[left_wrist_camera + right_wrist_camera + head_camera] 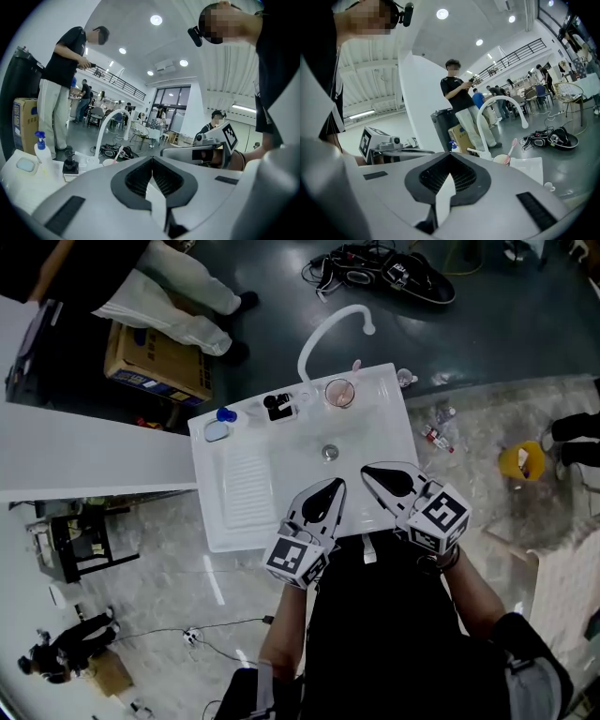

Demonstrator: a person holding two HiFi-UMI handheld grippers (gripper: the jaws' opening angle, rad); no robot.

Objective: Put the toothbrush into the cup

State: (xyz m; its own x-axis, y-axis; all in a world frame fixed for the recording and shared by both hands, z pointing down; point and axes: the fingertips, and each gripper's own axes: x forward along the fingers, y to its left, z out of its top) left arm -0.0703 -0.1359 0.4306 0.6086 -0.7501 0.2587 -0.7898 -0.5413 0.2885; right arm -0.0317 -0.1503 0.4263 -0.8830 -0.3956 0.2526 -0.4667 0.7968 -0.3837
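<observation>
The pink plastic toothbrush (512,146) stands leaning in the pale translucent round cup (502,160), brush end up. The cup sits on the back ledge of the white moulded sink (394,395), just beside the foot of the tall white curved tap (323,329). Further left on that ledge are a black pump dispenser (277,405), a blue-topped spray bottle (225,414) and a pale soap dish (217,431).

Both grippers hang over the sink's near edge, well apart from the cup. The left gripper (152,158) has its jaws closed together with nothing between them, and so does the right gripper (449,156).

In the gripper views each gripper's grey body hides the cup's base. In the head view the toothbrush is too small to make out clearly.
</observation>
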